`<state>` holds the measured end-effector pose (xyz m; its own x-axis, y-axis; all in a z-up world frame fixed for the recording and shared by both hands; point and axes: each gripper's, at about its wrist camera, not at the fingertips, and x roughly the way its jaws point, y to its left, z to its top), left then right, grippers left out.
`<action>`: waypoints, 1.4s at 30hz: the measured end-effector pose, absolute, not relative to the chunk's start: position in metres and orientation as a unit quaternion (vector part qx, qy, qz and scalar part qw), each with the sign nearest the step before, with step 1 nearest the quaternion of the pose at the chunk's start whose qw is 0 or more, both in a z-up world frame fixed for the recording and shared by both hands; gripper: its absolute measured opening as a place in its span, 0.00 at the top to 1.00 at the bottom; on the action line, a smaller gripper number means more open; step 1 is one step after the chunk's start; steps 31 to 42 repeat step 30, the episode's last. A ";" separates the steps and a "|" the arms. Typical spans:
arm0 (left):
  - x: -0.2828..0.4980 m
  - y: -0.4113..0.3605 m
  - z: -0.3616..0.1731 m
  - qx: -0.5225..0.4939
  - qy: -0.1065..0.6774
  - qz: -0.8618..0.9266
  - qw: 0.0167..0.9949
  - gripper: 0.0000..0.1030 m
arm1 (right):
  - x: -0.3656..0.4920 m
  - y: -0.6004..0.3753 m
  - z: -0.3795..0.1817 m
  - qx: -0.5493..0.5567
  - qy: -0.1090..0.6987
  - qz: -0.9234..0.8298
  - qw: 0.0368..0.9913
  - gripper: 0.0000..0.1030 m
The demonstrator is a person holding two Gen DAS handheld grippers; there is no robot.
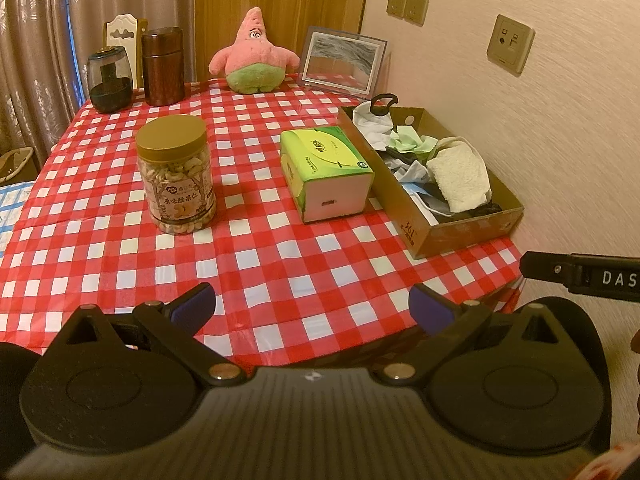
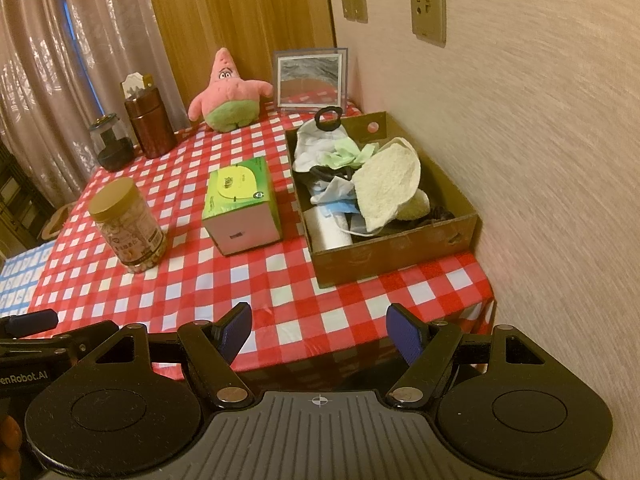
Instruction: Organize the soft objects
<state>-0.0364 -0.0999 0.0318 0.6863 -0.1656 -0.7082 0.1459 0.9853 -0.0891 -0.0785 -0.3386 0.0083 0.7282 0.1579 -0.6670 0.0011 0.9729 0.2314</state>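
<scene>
"DAS" on right gripper [image 1: 580, 276]

On the table [image 1: 280, 264] a nut jar [image 1: 175, 174] stands left of the tissue box [image 1: 326, 174]. Right of that, against the wall, a cardboard box [image 1: 460, 236] holds a towel [image 1: 460, 178] on top of what may be masks and cloths. Behind sit a plush star [image 1: 252, 54], a picture frame [image 1: 342, 60] to its right, and two canisters [image 1: 162, 66] to its left.

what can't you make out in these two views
- Bottom of the cardboard box, both views: covered by the white towel and a pile of cloths.
- White stand at the table's far edge: mostly behind the brown canister and dark jar.
- Nut jar label, right wrist view: too blurred to read.
- Picture frame image: too small to identify.
</scene>
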 end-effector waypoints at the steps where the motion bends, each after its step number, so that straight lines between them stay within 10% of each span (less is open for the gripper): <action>1: -0.036 -0.102 0.032 -0.013 0.387 -0.084 0.918 0.01 | -0.079 -0.338 0.008 0.108 0.366 0.042 0.923 0.28; 42: -0.035 -0.105 0.031 -0.020 0.381 -0.089 0.920 0.01 | -0.078 -0.339 0.008 0.108 0.366 0.043 0.923 0.28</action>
